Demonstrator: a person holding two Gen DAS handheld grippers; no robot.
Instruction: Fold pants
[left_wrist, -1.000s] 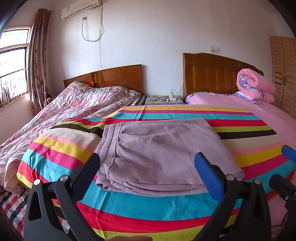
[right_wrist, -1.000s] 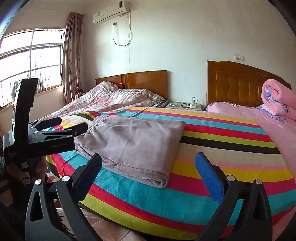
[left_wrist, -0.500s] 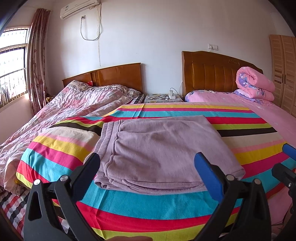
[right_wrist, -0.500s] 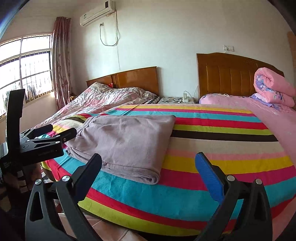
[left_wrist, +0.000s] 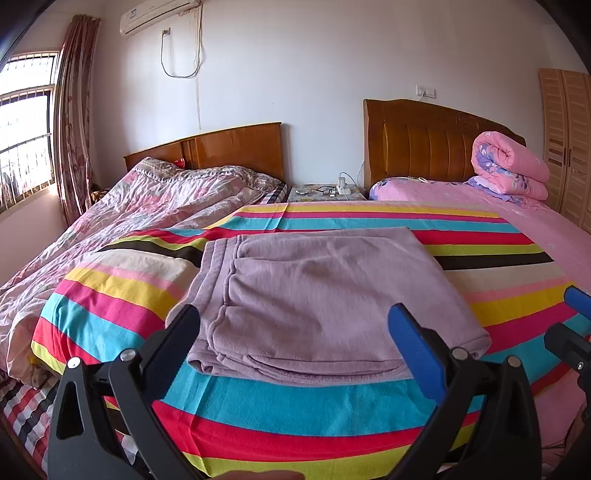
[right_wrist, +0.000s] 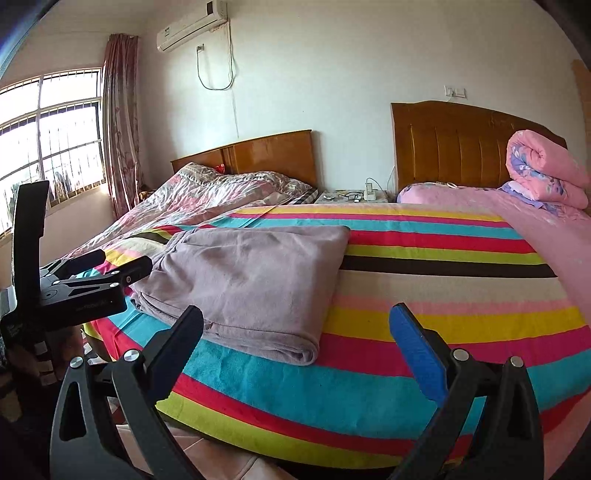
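The mauve pants (left_wrist: 325, 302) lie folded into a flat rectangle on the striped blanket (left_wrist: 295, 410), with the waistband at the left. They also show in the right wrist view (right_wrist: 251, 280). My left gripper (left_wrist: 295, 332) is open and empty, held just short of the pants' near edge. My right gripper (right_wrist: 295, 332) is open and empty, off the bed's near right corner, to the right of the pants. The left gripper shows from the side in the right wrist view (right_wrist: 110, 266).
A second bed with a crumpled floral quilt (left_wrist: 147, 206) lies to the left. A nightstand with chargers (left_wrist: 325, 192) stands between the headboards. A rolled pink duvet (left_wrist: 509, 170) sits at the far right, next to a wardrobe (left_wrist: 565, 140). Tiled floor (right_wrist: 221, 461) lies below the bed's edge.
Both grippers have drawn slightly back and shifted; the right wrist view has swung to the right. The pants have not moved. Both grippers stay open.
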